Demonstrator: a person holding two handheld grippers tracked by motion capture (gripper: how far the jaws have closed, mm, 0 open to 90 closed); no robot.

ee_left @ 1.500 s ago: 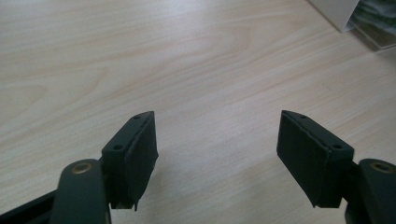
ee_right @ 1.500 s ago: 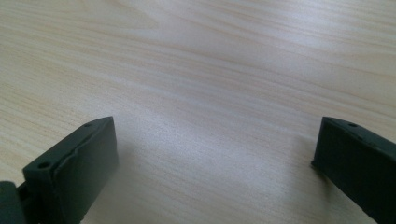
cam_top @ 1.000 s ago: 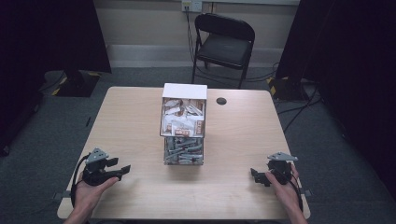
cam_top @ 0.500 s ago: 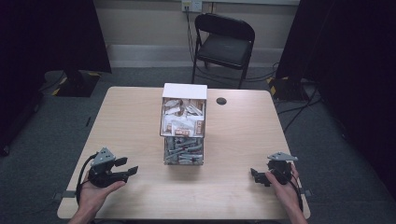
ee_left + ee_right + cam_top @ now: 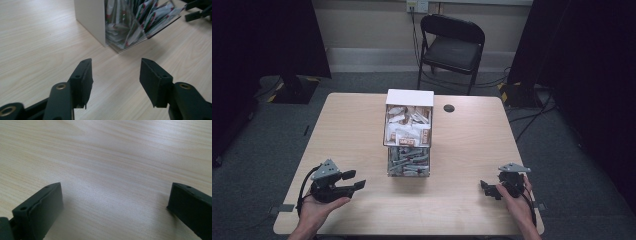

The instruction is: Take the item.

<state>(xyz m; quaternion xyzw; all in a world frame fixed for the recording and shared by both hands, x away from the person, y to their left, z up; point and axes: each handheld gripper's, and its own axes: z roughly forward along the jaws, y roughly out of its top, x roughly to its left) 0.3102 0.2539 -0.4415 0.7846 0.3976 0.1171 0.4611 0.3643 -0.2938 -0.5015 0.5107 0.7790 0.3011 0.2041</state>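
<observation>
Black jaws of the left gripper (image 5: 354, 180) stand apart with nothing between them, having just been closing, near the clear packet dispenser (image 5: 408, 137) and aimed at its lower corner. Right of that dispenser, well apart, the right gripper (image 5: 485, 187) rests released on the wooden table (image 5: 357, 125); a folding chair (image 5: 452, 47) stands beyond.

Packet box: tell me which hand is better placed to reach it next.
Left, probably. The left gripper points at the packet box, and its own view shows the box just ahead of empty jaws that have just been closing. The right gripper sits farther off, facing bare table.
</observation>
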